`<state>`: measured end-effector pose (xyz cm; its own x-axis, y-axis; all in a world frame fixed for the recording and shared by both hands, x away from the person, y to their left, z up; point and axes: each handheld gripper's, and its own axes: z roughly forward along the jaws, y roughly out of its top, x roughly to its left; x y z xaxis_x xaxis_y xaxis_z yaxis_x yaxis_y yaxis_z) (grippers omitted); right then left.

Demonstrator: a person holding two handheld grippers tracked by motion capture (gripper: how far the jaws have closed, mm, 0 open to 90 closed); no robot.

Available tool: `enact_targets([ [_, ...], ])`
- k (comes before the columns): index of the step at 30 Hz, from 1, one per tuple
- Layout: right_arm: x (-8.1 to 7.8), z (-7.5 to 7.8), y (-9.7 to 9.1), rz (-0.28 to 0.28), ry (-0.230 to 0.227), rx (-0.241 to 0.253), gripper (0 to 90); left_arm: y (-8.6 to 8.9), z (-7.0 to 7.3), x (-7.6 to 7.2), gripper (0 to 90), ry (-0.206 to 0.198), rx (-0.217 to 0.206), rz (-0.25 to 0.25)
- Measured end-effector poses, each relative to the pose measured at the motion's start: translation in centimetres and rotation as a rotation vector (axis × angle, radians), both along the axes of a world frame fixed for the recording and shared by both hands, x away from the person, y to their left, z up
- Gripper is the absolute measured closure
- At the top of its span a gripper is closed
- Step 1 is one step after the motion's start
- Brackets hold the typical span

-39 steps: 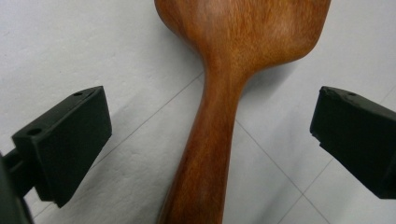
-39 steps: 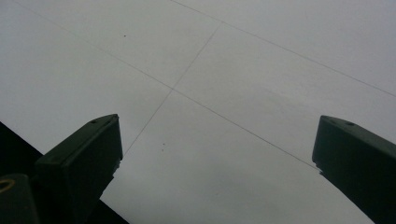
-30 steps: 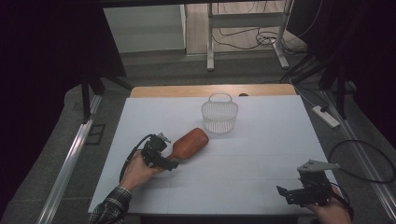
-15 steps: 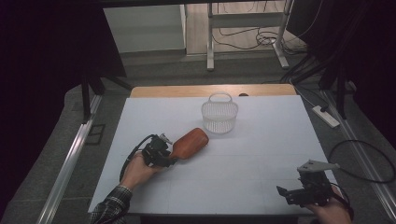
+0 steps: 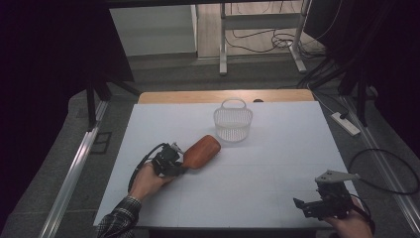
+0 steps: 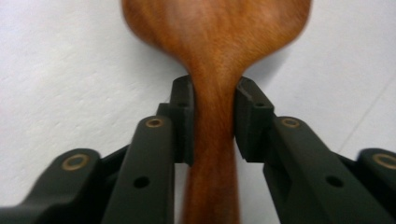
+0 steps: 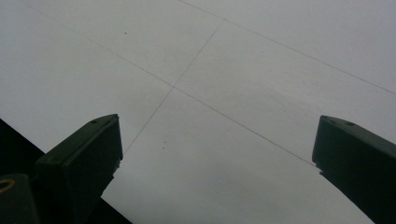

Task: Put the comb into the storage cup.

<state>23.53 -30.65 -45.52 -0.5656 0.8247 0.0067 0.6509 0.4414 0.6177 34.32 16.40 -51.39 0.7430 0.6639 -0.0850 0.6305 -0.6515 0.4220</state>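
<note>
Wood, smooth and reddish-brown with fine grain: the paddle [image 6: 215, 56] broadened from a narrow neck into a rounded blade, flat on the matte white table [image 5: 277, 163]. The left gripper [image 6: 214, 116] had just been closing, and its black pads clamped that neck from both sides. Beyond the blade stood a ribbed clear basket [image 5: 233, 124]. The right gripper [image 7: 217, 140] gaped wide over bare tabletop.
</note>
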Motion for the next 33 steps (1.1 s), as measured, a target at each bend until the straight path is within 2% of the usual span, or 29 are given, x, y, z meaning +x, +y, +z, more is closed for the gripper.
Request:
enact_targets([
  [4,0.0,0.0,0.0,0.001,0.0,0.0,1.5,-0.1,0.1,0.0,71.9,-0.009,0.01,-0.007],
  [10,0.0,0.0,0.0,0.002,-0.001,0.001,1.6,0.2,0.3,0.1,72.1,0.004,-0.025,0.018],
  [14,0.0,0.0,0.0,0.003,-0.002,0.001,1.6,0.3,0.4,0.1,72.1,0.005,-0.034,0.027],
  [21,0.0,0.0,0.0,0.003,-0.002,0.001,1.6,0.8,0.6,0.2,72.1,0.0,-0.054,0.072],
  [28,-0.1,0.0,0.0,0.003,-0.002,0.0,1.6,1.3,1.4,-0.1,72.0,-0.03,-0.102,0.097],
  [33,-0.1,0.0,0.0,0.002,-0.003,0.0,1.6,1.4,1.9,-0.6,71.9,-0.061,-0.113,0.105],
])
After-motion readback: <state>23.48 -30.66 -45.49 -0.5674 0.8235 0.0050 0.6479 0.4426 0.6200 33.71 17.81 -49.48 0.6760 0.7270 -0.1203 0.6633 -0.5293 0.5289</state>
